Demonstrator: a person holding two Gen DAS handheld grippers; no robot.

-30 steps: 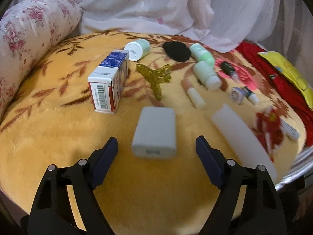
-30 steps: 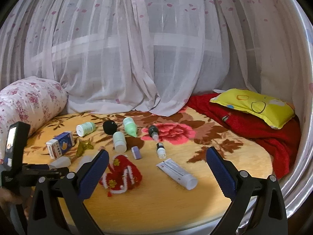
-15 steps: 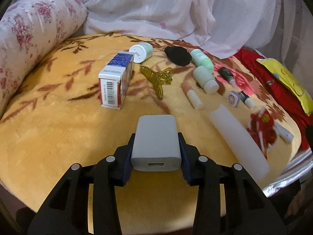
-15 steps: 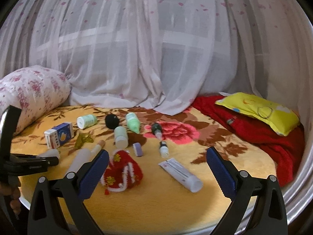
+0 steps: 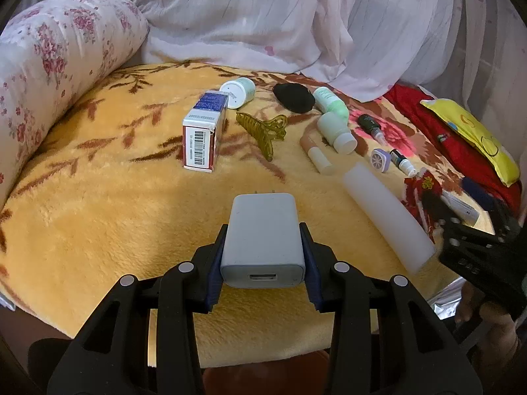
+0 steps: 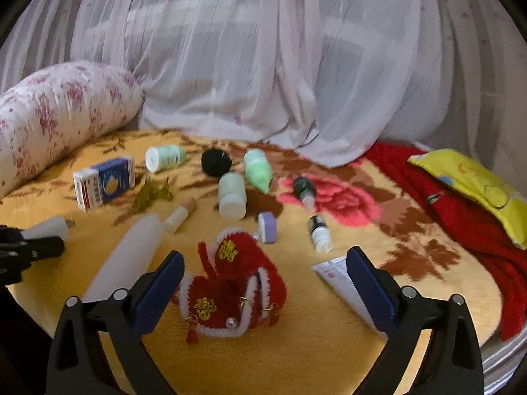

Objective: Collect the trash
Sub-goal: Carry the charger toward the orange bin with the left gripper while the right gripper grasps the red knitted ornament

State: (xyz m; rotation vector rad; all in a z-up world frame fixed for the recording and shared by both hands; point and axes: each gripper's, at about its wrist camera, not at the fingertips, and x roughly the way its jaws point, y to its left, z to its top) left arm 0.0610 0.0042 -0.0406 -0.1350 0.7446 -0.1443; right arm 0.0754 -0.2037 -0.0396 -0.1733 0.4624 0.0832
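My left gripper [image 5: 262,263] is shut on a white USB charger [image 5: 263,237] and holds it just above the yellow blanket [image 5: 98,223]; the charger also shows in the right wrist view [image 6: 49,227]. My right gripper [image 6: 263,283] is open, with a red knitted pouch [image 6: 230,289] between its fingers. Small items lie on the blanket: a red and blue box [image 5: 204,131], a white tube [image 5: 385,220], green bottles [image 5: 332,105], a hair claw [image 5: 263,128] and a toothpaste tube [image 6: 342,283].
A floral bolster [image 5: 49,75] lies on the left. White curtains [image 6: 263,65] hang behind. A red cloth [image 6: 467,217] and a yellow pillow [image 6: 471,184] lie on the right. The bed's front edge is close below both grippers.
My left gripper closed on the white charger and lifted it slightly. My right gripper moved down and forward over the red pouch, still open.
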